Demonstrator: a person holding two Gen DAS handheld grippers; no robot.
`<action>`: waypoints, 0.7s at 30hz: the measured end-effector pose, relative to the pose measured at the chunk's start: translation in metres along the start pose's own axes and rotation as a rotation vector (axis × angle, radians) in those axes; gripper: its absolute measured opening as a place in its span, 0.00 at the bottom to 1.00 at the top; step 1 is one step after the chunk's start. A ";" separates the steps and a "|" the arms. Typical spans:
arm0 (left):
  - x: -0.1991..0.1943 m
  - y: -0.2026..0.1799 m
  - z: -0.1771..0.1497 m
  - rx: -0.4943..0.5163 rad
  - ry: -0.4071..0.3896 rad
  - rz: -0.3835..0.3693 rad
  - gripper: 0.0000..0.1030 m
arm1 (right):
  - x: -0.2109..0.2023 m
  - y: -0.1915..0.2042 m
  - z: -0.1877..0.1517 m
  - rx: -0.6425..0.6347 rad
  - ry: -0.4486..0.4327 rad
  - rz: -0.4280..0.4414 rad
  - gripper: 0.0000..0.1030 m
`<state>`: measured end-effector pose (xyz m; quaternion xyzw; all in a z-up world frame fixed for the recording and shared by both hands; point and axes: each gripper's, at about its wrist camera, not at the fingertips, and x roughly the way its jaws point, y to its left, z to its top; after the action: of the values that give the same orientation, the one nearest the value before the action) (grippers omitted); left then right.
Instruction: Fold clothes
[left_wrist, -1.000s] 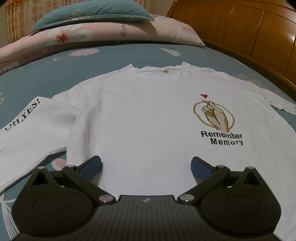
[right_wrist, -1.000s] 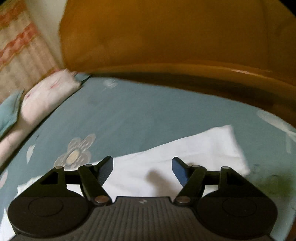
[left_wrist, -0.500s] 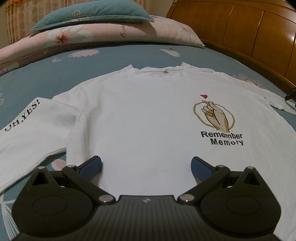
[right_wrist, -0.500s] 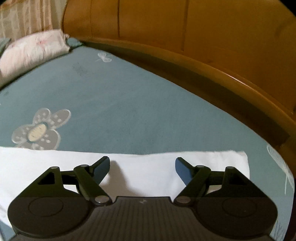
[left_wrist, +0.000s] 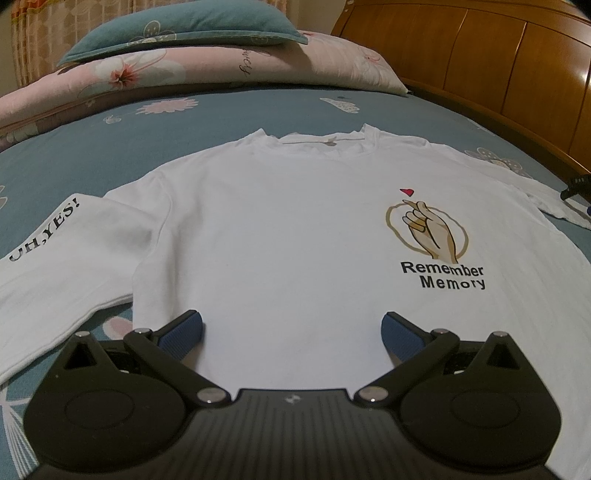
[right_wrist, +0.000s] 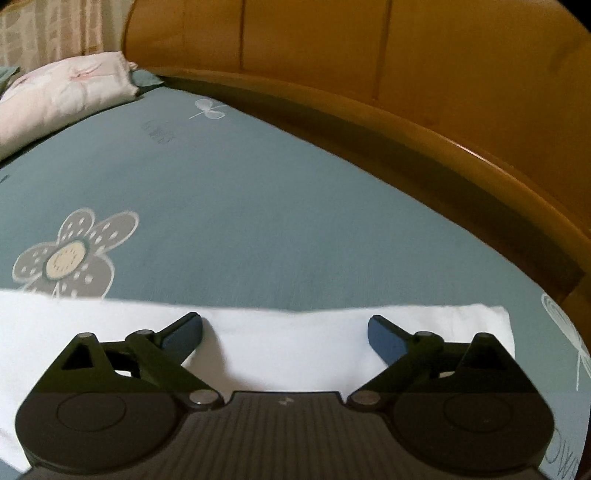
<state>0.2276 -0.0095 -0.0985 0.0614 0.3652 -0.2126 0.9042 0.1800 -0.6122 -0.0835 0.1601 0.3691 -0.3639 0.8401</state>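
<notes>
On the blue bedsheet (left_wrist: 258, 110), both grippers angle down over the white shirt (left_wrist: 277, 240), left fingers (left_wrist: 184, 330) apart, right fingers (right_wrist: 384, 338) opening.

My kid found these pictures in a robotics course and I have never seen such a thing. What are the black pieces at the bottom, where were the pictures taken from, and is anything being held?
No robot here: a person holds a two-finger gripper in each hand, and each gripper carries a camera looking forward along its fingers. The black shapes at the bottom are the grippers themselves.

The left gripper looks across a white long-sleeved shirt spread flat on a bed with a blue flowered sheet. Pillows and a wooden headboard lie beyond. Its jaws stand wide open over the hem and hold nothing.

The right gripper looks at one sleeve of that shirt, lying straight across the sheet near its cuff end. Its jaws are opening, with the sleeve lying below them, not pinched.

The job is folding clothes, and no fold has been made yet.
</notes>
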 end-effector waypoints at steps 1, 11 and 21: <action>0.000 0.000 0.000 -0.001 0.000 -0.001 0.99 | -0.004 0.001 0.000 0.013 0.001 0.001 0.93; -0.001 -0.001 0.000 0.001 0.001 -0.001 0.99 | -0.065 0.049 -0.052 -0.107 -0.042 0.173 0.93; 0.000 -0.001 0.001 -0.001 0.009 0.001 0.99 | -0.077 0.059 -0.076 -0.195 0.022 0.140 0.94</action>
<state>0.2277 -0.0106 -0.0973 0.0622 0.3694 -0.2115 0.9028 0.1492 -0.4933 -0.0779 0.1069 0.3998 -0.2651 0.8709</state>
